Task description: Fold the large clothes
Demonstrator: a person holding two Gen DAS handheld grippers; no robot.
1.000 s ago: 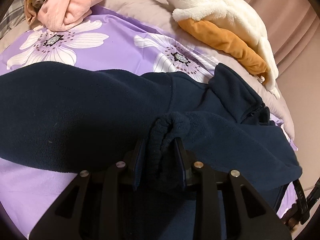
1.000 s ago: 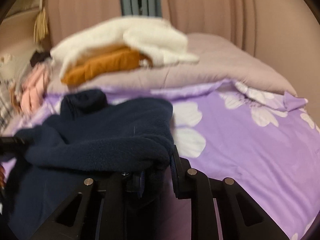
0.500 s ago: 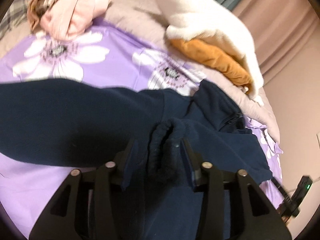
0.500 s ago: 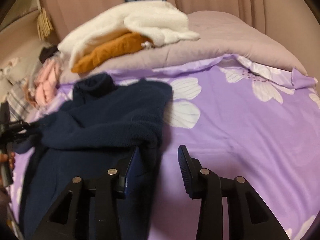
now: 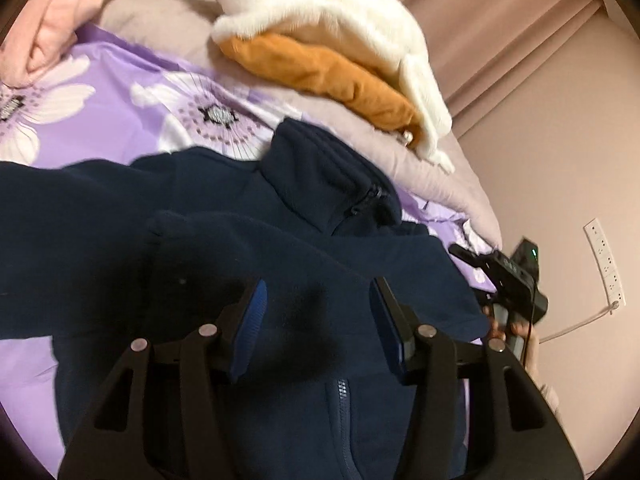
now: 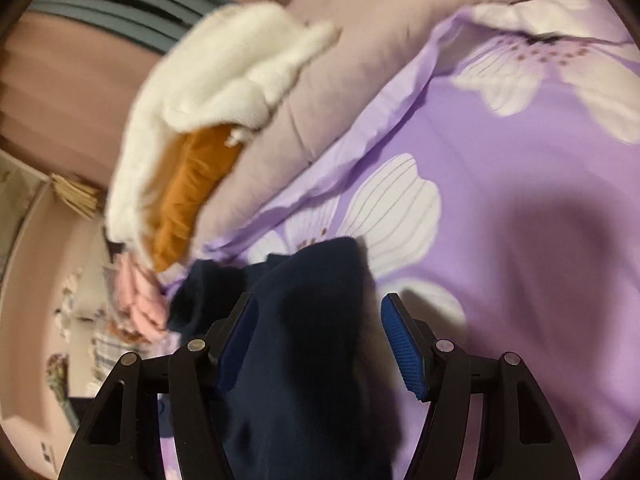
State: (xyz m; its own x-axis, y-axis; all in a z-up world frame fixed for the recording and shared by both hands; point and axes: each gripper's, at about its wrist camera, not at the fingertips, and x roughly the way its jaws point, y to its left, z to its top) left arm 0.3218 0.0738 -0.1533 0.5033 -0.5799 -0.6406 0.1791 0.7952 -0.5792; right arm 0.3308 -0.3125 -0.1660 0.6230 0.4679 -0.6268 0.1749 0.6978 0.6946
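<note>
- The bed point(image 5: 120, 120), under a purple floral cover, fills the space beyond both pairs of fingers; its far side carries a greyish quilt point(image 5: 400, 152).
- The navy fleece jacket point(image 5: 304, 240) lies flat on the bed, directly under and ahead of the left gripper point(image 5: 318, 320); its collar and zip sit just past the fingertips, and a folded-over sleeve crosses in front of them.
- A white fluffy garment point(image 5: 320, 12) and an orange one point(image 5: 320, 68) are stacked on the quilt, well beyond the jacket; a pink garment point(image 5: 44, 28) lies far left of the left fingers.
- The left gripper's blue-padded fingers point(image 5: 248, 328) stand apart and are opening, with fleece below the gap but no pad pressing on it.
- The right gripper point(image 6: 316, 344) is also opening; a dark fold of the jacket lies between its fingers point(image 6: 404, 352), nearer the left-hand pad. Whether that pad touches the cloth is hard to tell.
- The right-wrist view is blurred, and the jacket's lower part is cut off by the frames.
- At the left view's right edge, the other gripper's body and a hand point(image 5: 516, 332) are partly hidden behind the fleece.
</note>
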